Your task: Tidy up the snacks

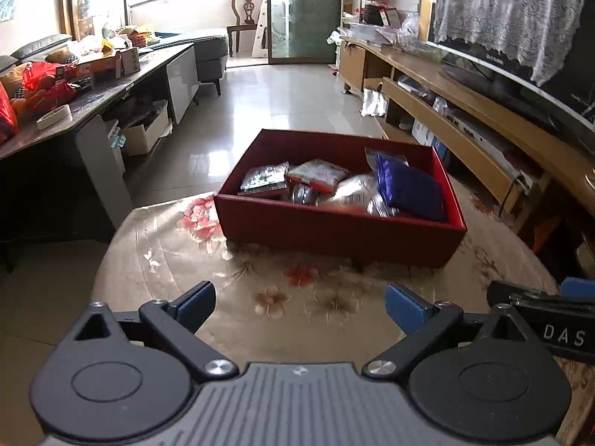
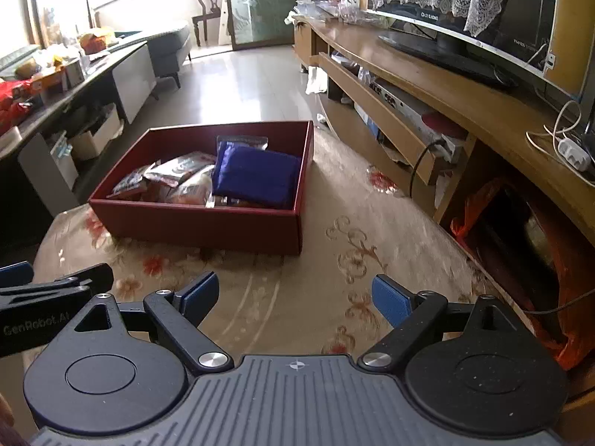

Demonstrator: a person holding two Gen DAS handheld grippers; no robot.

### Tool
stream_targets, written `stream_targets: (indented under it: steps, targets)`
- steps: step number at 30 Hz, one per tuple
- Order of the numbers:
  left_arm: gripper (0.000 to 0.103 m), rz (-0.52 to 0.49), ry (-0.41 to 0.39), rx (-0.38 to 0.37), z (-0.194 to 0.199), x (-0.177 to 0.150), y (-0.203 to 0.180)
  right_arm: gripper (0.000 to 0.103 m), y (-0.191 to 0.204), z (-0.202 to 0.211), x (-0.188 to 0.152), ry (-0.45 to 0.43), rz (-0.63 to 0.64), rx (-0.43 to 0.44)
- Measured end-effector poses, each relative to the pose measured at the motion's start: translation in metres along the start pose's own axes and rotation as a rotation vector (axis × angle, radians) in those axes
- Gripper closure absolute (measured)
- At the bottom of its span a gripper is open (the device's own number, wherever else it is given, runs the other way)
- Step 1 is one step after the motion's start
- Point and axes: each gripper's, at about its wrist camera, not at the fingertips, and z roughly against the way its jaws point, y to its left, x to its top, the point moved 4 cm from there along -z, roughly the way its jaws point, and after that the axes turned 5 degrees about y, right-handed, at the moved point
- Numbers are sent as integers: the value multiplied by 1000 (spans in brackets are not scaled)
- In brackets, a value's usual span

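A dark red box (image 1: 334, 228) (image 2: 200, 223) stands on a round table with a flowered cloth (image 1: 238, 282) (image 2: 334, 260). Several snack packets lie inside it: a large blue bag (image 1: 409, 186) (image 2: 256, 176), a red and white packet (image 1: 319, 174) (image 2: 178, 167) and silvery ones (image 1: 266, 178). My left gripper (image 1: 300, 306) hovers open over the cloth, well in front of the box, with nothing between its blue pads. My right gripper (image 2: 295, 297) is also open and empty, just to the right of the left one, whose side shows at the left edge of the right wrist view.
A long dark table (image 1: 74, 89) with red bags and boxes runs along the left. A wooden TV cabinet (image 2: 427, 85) with a screen (image 2: 465, 18) lines the right. Tiled floor (image 1: 260, 93) lies beyond the box, with a sofa and chair further back.
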Motion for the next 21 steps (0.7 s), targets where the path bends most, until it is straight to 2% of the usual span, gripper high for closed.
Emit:
stream_targets:
  steps: [21]
  targets:
    - [3,-42,8,-8,23,-37,-3,8,-1,22,-41,14,-1,-27]
